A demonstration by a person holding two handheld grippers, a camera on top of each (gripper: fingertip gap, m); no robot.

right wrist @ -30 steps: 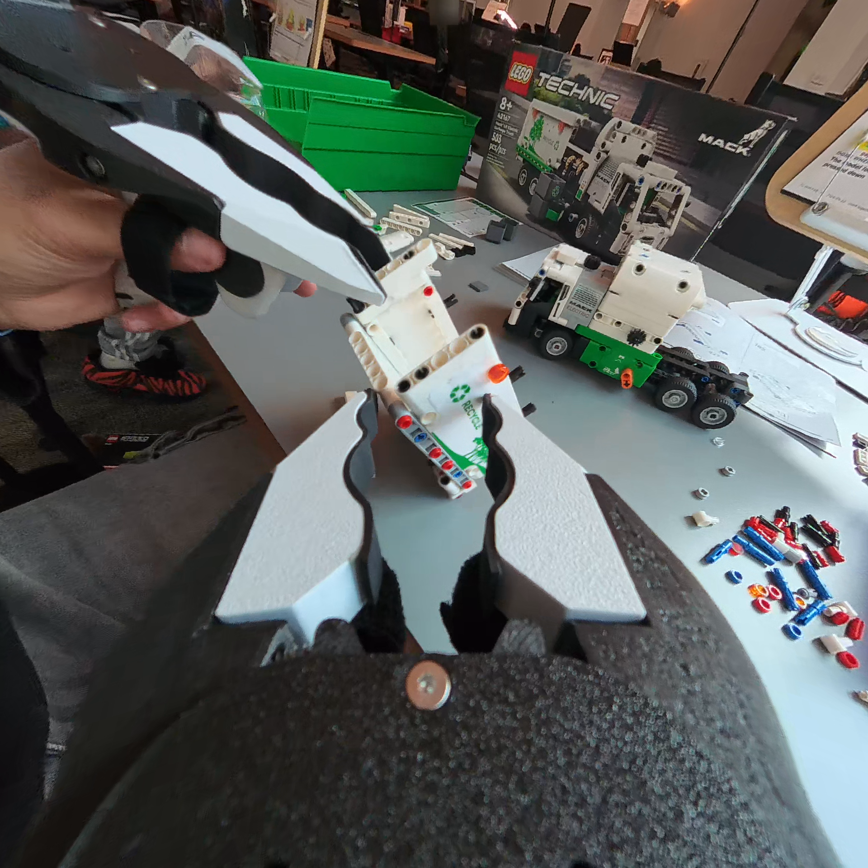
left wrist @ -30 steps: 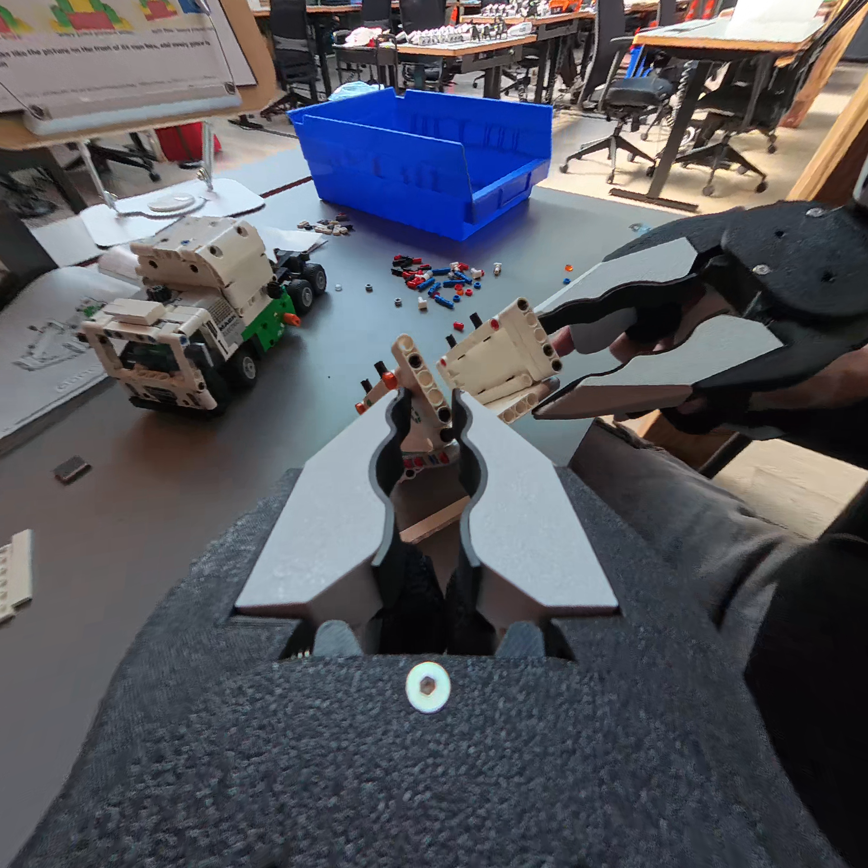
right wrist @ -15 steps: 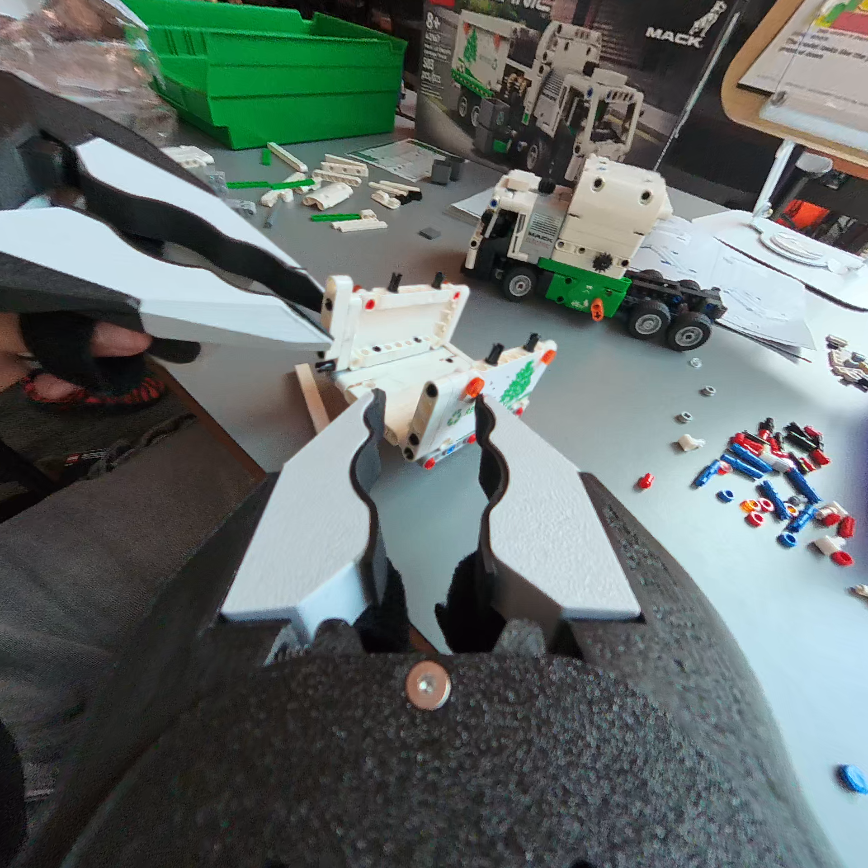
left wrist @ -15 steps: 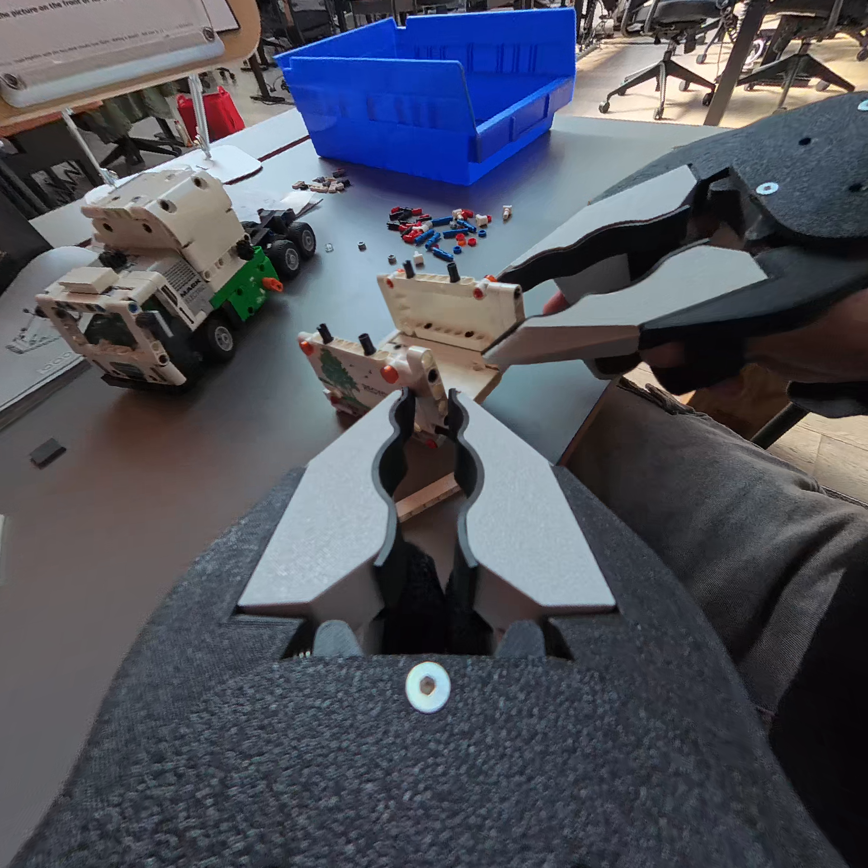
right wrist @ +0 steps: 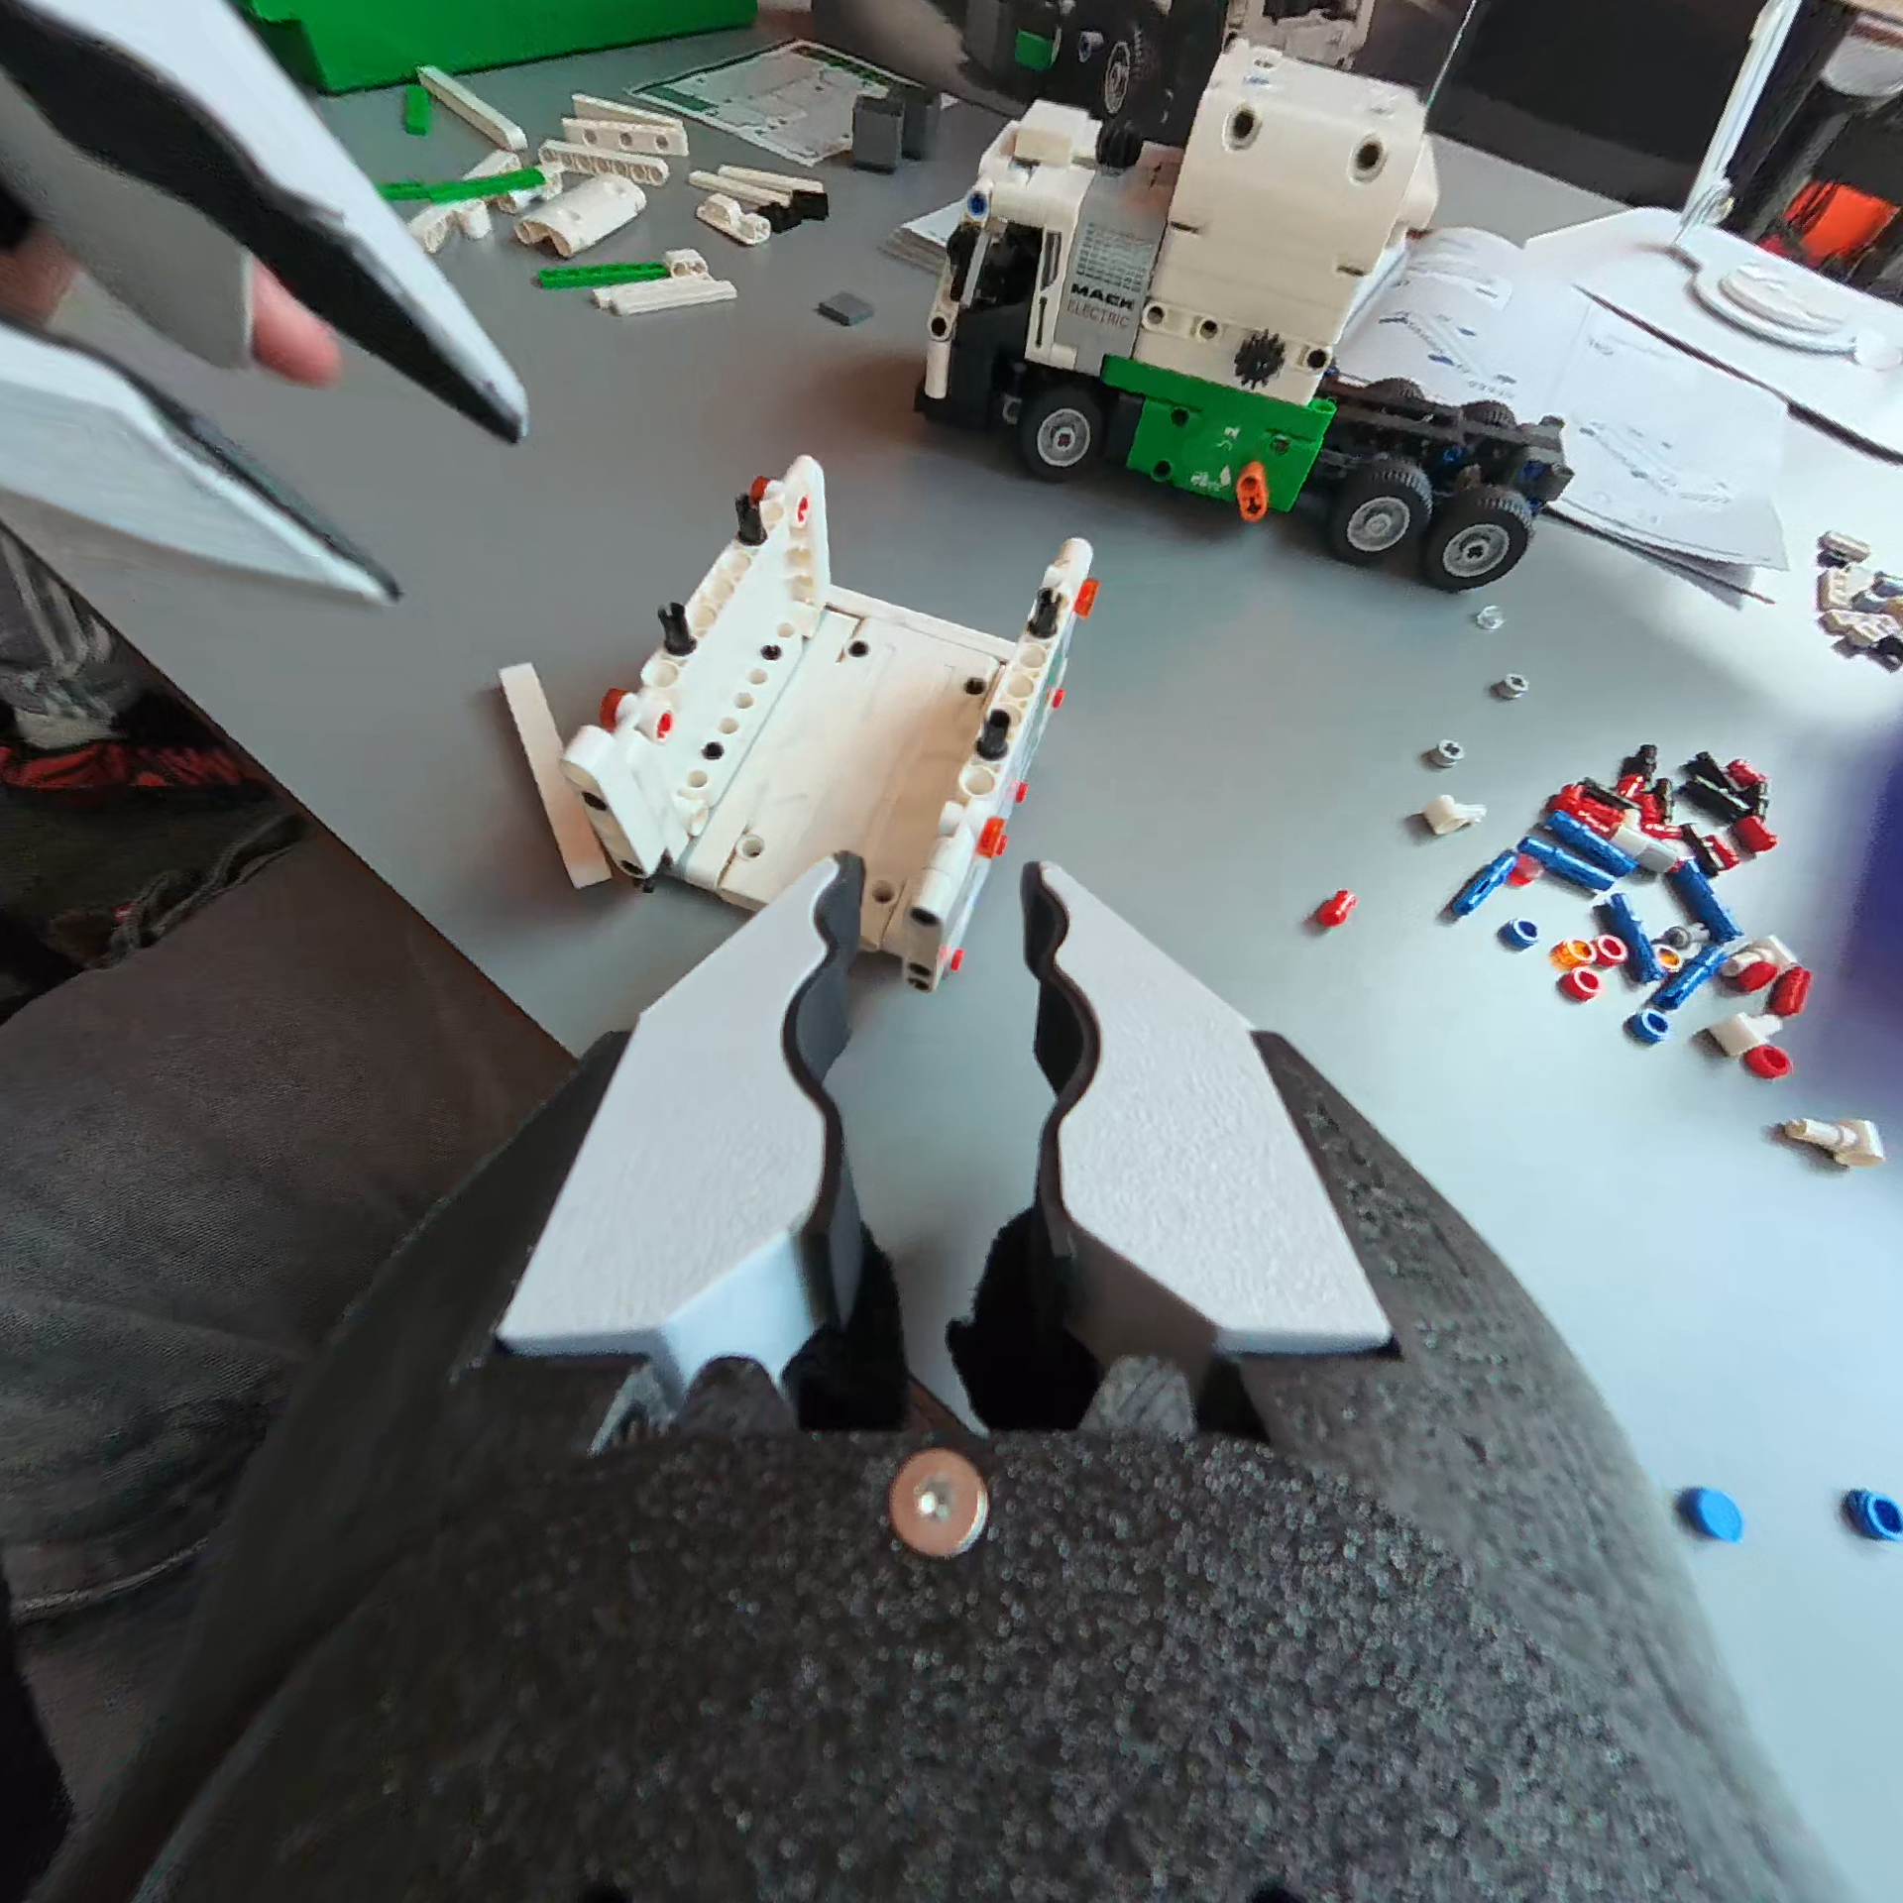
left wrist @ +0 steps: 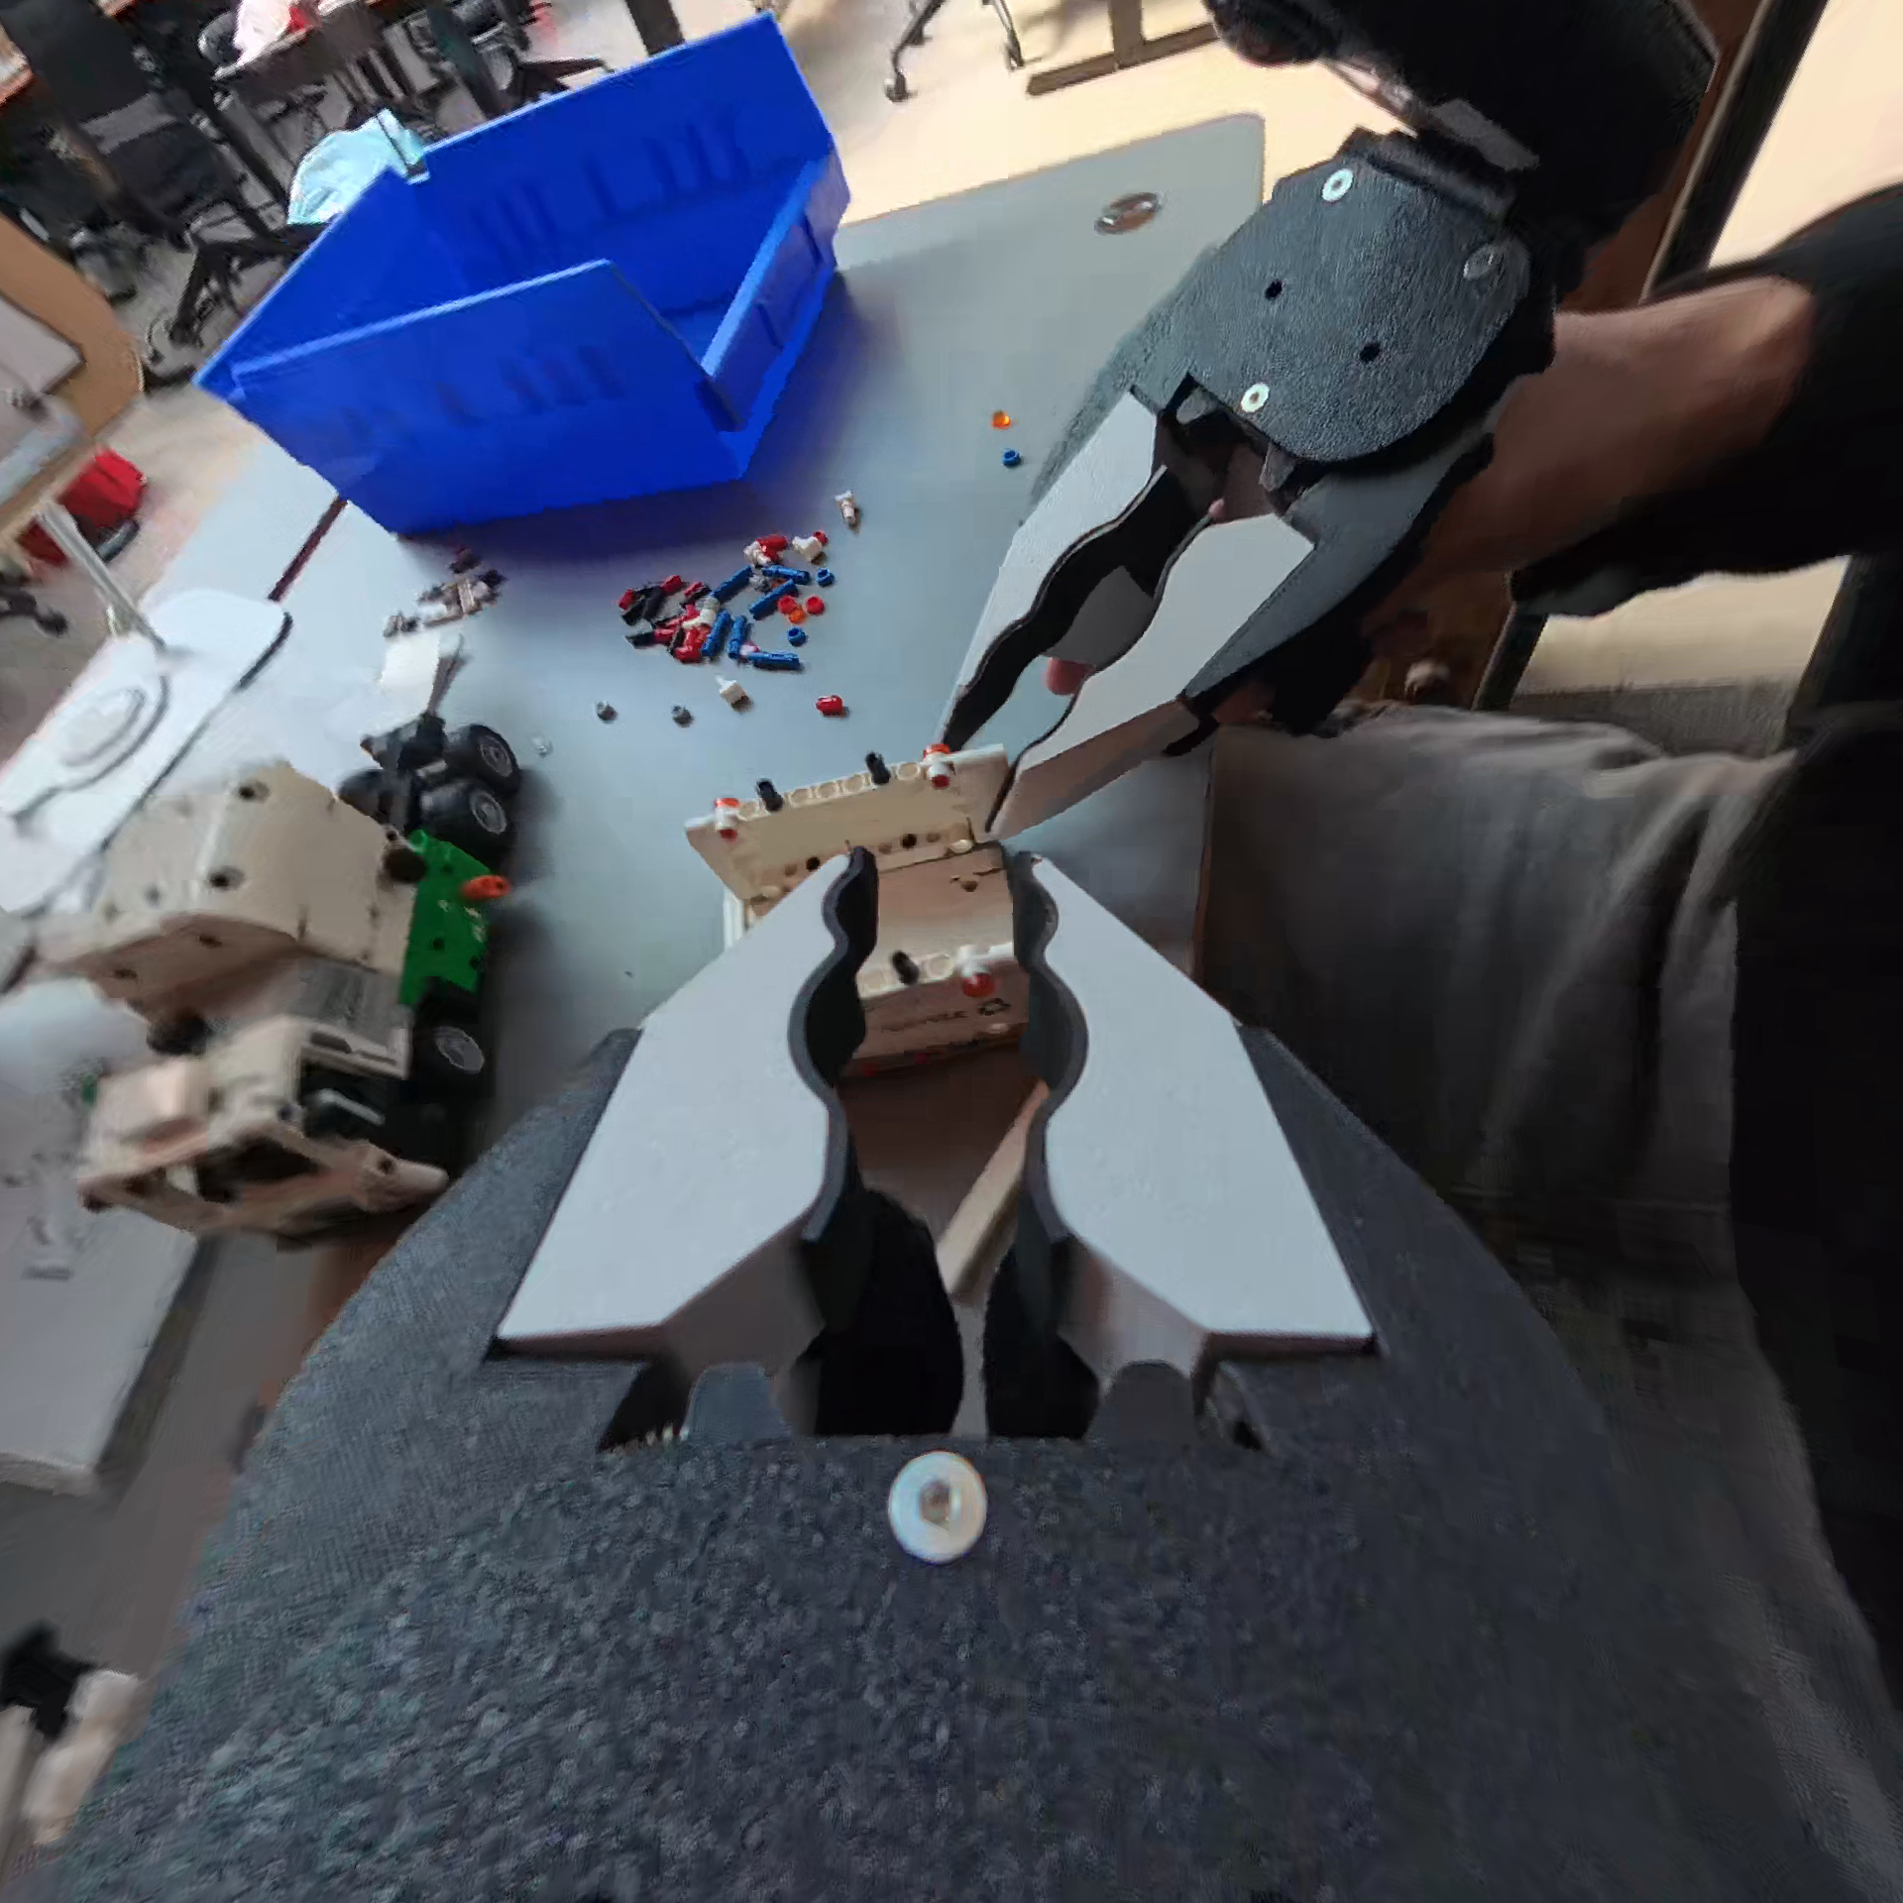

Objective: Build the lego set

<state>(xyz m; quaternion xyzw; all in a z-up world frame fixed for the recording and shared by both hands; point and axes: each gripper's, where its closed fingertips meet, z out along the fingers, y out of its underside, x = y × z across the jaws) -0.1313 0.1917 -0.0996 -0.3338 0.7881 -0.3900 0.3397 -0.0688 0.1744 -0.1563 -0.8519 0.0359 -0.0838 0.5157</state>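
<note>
Open-plan office or lab space doubling as a build station. My grey tabletop (right wrist: 1287,721) carries a blue parts bin (left wrist: 535,340), scattered building-toy pins (right wrist: 1658,906), a half-built toy truck (right wrist: 1215,309). Office chairs (left wrist: 185,185) and desks behind.

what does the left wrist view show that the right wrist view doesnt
Only the left wrist view shows the blue bin at the far side of the table.

Only the right wrist view shows the green bin, the loose white and green beams near it, and the open paper booklet beside the truck.

Both show the white open-topped brick assembly resting on the table, the white and green toy truck, the pile of small red, blue and black pins, and both tongs, left and right, open with nothing gripped.
</note>
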